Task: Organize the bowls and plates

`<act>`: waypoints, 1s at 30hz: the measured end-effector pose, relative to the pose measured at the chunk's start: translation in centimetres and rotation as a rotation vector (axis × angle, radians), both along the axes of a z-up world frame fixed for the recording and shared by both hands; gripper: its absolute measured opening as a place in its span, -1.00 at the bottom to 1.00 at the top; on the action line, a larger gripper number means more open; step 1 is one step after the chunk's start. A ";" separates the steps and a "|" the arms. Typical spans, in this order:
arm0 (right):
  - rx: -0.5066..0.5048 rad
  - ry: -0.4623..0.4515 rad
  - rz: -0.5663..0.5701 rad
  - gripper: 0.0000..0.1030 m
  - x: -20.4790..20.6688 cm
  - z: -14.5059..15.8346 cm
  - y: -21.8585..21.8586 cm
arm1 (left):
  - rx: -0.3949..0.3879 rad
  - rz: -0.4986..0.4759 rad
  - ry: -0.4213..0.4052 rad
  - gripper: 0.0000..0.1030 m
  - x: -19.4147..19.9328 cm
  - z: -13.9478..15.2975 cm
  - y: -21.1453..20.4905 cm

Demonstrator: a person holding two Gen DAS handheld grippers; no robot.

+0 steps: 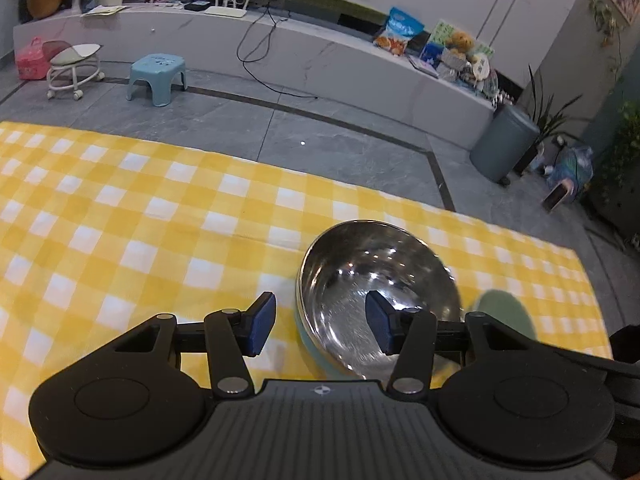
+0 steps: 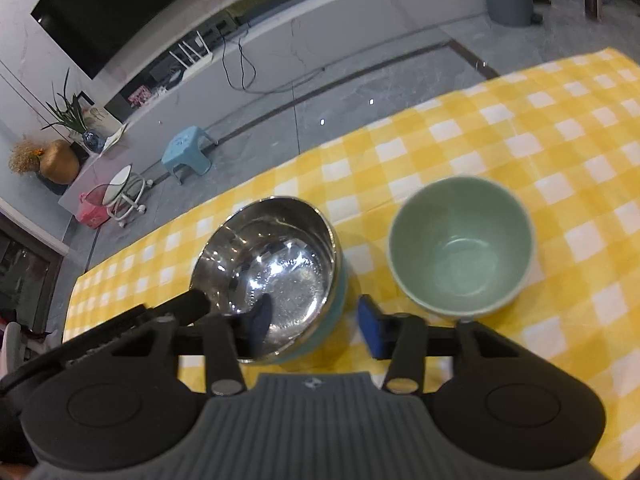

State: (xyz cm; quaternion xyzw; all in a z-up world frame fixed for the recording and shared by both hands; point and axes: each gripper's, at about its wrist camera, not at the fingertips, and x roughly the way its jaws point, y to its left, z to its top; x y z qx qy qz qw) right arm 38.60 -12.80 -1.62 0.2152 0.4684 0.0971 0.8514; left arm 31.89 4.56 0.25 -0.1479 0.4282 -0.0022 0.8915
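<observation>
- Steel-lined, with a teal outer wall, the metal bowl (image 2: 276, 276) sits on the yellow checked tablecloth (image 2: 520, 128), just left of the green bowl (image 2: 460, 244); the two are near each other but apart.
- My right gripper (image 2: 316, 324) is spread wide, one blue pad inside the metal bowl and the other outside its near-right wall, so the rim lies between the fingers without being pinched. I judge this a straddle made ready for a rim grasp.
- My left gripper (image 1: 320, 324) is also spread wide, holding nothing, its right pad over the same bowl's near-left rim and its left pad over bare cloth.
- The steel interior is bright, mirror-like and empty; the green bowl is matte, deeper, upright and likewise empty.
- Nesting one bowl inside the other seems the likely aim, though neither is lifted yet.
</observation>
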 end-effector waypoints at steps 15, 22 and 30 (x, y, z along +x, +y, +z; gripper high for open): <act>0.009 0.092 -0.059 -0.56 2.8 -3.2 0.6 | 0.057 -0.021 0.045 -0.62 1.9 -1.8 -0.7; -0.022 0.112 -0.080 -0.68 2.3 -2.9 0.9 | 0.121 -0.047 0.040 -0.83 1.9 -1.1 -1.7; -0.002 0.121 -0.096 -0.72 -0.5 -1.4 0.0 | 0.149 -0.063 0.027 -0.85 -0.7 1.1 -2.5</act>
